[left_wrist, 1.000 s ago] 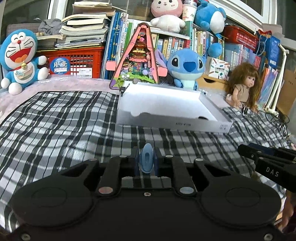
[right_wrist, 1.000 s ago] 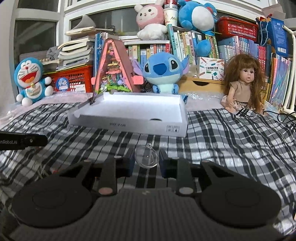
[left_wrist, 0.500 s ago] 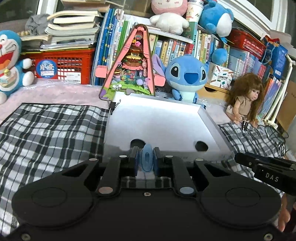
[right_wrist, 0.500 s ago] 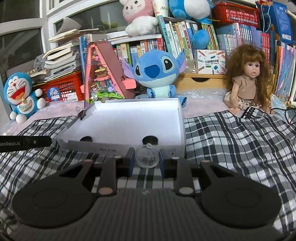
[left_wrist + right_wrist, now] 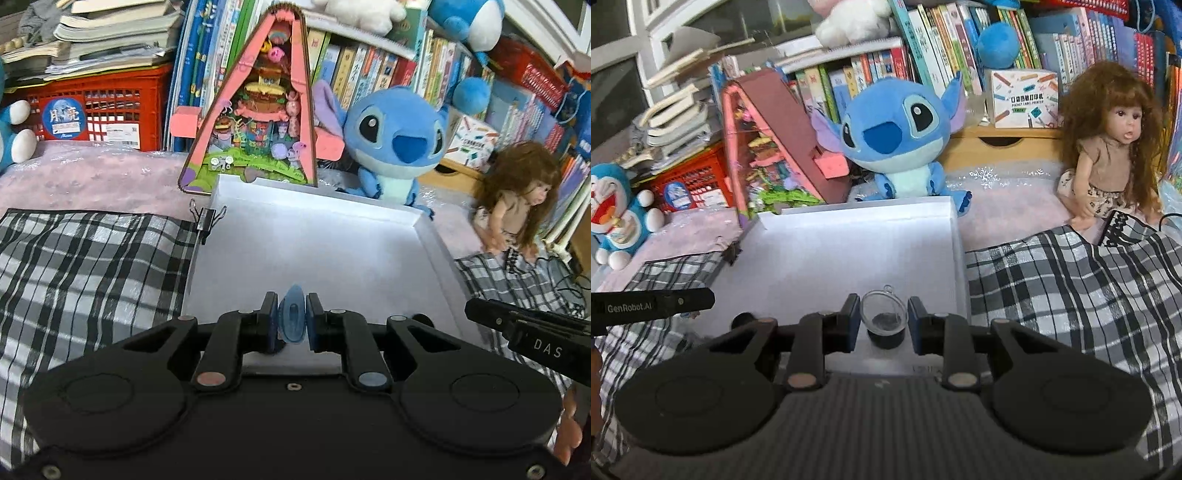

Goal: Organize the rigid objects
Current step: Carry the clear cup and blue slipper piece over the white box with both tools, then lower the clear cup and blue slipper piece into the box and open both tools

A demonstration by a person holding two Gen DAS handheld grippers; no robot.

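The left gripper (image 5: 291,324) is closed narrow on a small blue translucent piece (image 5: 292,317), which stands on edge between the pads, its thin flanks pinched. Just ahead of and below the fingertips lies the white tray (image 5: 436,243), shallow-walled and bare apart from round holes near its close edge. The right gripper (image 5: 882,322) clamps a clear plastic half-sphere (image 5: 883,312) across its rim, the hollow facing the camera; it too hangs over the tray's near part.

Both pieces look light, stiff and smooth, so they are likely to slip or pop out if squeezed off-centre. The clear shell seems thin and may crack under hard pressure, so holding across the rim's widest line suits it. The blue piece is best held flat-sided, as now. Beyond the tray sit a blue plush (image 5: 897,136) and a doll (image 5: 1108,147).
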